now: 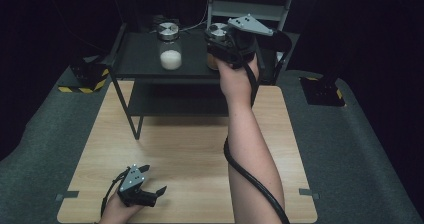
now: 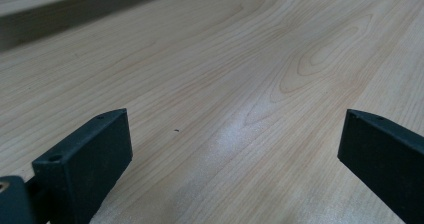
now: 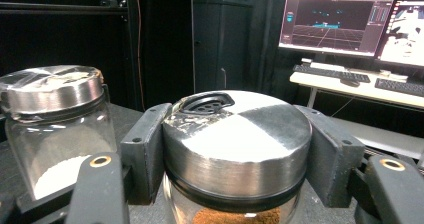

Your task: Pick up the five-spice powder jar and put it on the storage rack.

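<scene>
Table (image 1: 185,149): pale wood, bare apart from the rack at its far edge and the left gripper near its front left corner.
Rack (image 1: 135,54): black, two-tiered, standing across the far side of the table; both jars sit on its top shelf.
Right gripper (image 1: 225,46): reached out over the top shelf, jaws closed on either side of the brown jar's lid; in the right gripper view both pads press the lid's rim.
Left gripper (image 1: 152,181): low on the table, well away from the rack, jaws spread wide with nothing between them; its own view looks along bare wood.
Brown jar (image 3: 235,149): glass, upright, steel shaker lid, brown powder inside; on the right part of the top shelf, dead centre between the right jaws.
White jar (image 1: 170,46): same make, upright, white grains at the bottom; just to the left of the brown jar, apart from it and untouched.
Key relation: the brown jar's long axis is vertical and the grip is across its lid, so it likely goes straight up; the white jar is close on that side.
</scene>
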A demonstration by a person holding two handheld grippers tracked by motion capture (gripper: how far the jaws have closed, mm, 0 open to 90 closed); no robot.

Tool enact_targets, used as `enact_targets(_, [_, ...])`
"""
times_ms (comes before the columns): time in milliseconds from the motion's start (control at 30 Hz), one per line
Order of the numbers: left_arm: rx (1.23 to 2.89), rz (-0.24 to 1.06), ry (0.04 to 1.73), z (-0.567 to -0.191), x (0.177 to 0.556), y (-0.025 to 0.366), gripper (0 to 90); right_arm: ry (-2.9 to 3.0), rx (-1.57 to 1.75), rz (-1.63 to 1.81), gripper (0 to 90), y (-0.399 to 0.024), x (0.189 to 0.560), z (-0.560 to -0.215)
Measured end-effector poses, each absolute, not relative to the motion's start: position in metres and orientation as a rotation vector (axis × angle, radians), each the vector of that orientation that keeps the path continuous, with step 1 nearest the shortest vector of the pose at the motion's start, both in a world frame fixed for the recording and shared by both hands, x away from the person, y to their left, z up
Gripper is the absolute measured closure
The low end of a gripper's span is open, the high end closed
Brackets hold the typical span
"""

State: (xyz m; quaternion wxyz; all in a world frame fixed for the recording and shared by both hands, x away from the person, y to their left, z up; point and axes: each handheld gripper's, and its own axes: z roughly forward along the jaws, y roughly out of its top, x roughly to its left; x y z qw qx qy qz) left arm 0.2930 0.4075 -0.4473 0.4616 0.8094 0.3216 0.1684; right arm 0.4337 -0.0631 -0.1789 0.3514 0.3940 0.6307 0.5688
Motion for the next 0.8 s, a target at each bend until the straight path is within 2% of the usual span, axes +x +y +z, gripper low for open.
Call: enact_targets(800, [1.996,0.409,0.784,-0.447,0.294,0.408,1.0,1.626,1.032,1.491,35.1,-0.061,0.445,-0.186])
